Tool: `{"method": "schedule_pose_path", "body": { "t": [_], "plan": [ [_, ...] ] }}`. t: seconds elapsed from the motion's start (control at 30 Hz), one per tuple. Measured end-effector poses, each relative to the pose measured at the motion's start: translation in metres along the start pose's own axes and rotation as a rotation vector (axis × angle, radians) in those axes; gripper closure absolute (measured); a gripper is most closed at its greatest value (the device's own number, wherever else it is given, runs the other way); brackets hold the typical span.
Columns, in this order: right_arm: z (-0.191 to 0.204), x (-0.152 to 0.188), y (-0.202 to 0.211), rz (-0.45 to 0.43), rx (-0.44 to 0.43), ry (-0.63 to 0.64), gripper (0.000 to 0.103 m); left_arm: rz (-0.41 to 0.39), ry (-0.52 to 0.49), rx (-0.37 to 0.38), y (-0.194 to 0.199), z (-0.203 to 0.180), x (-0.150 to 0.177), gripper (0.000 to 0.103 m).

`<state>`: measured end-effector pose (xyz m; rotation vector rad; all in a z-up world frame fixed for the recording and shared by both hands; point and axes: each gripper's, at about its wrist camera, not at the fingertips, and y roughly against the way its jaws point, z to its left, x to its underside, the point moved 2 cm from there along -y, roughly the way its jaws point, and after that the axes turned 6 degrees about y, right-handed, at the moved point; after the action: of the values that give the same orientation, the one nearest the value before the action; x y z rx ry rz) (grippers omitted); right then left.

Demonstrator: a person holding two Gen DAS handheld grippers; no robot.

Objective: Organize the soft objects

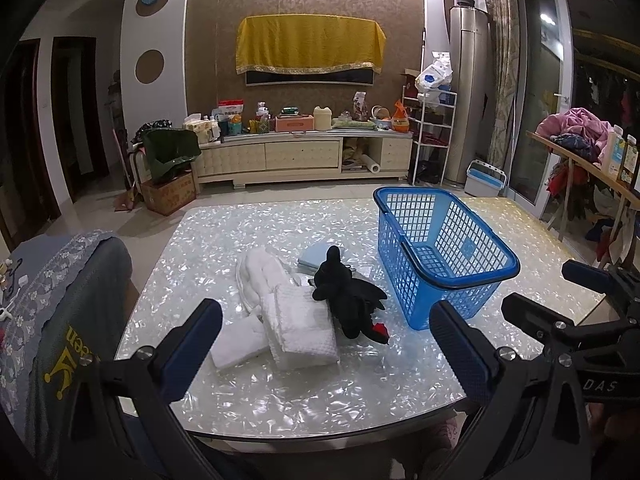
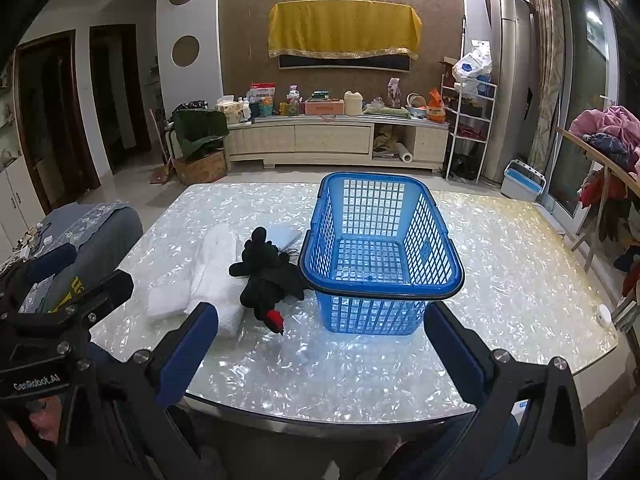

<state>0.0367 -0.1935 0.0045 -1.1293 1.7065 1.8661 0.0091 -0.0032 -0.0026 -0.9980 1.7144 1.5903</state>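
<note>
Both grippers wide open, empty.

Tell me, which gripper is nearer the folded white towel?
Left. The left gripper hangs open just before the white towel; the right gripper sits farther right, facing the blue basket.

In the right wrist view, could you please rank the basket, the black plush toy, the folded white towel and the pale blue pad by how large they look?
1. Basket
2. Towel, though a finger hides part of it
3. Black plush toy
4. Pale blue pad, mostly hidden and farther off, so its true size is unsure
</note>
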Motion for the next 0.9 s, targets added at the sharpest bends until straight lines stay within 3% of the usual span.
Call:
{"method": "schedule_pose_path", "body": {
  "t": [0.9],
  "plan": [
    [0.0006, 0.0036, 0.0008, 0.012, 0.003, 0.001, 0.0, 0.019, -0.001, -0.009, -0.0003, 0.003, 0.0027, 0.0]
  ]
}}
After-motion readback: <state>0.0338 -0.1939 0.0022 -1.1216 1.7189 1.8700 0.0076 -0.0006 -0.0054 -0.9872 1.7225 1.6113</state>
